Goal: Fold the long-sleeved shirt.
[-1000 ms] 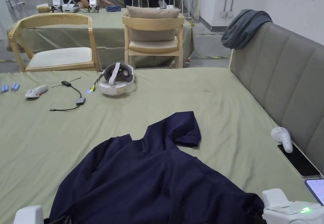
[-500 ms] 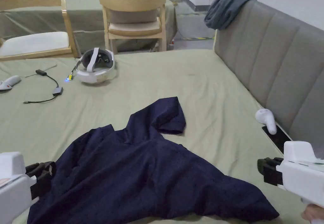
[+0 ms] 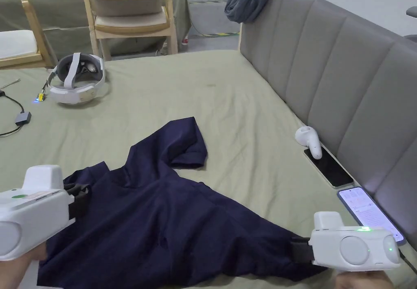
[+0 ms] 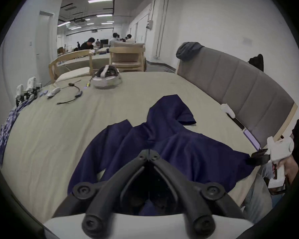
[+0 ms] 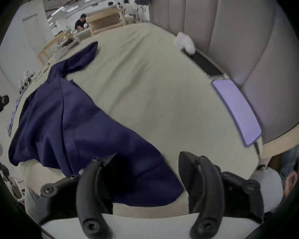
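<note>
left gripper (image 4: 149, 154) pinches the navy shirt (image 3: 163, 220); right gripper (image 5: 141, 170) gapes wide over its hem.

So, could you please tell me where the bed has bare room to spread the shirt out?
The widest bare sheet lies between the shirt, the headset and the headboard. It is crowded along the headboard, where a controller and two phones lie, and at the far left by the cable.
</note>
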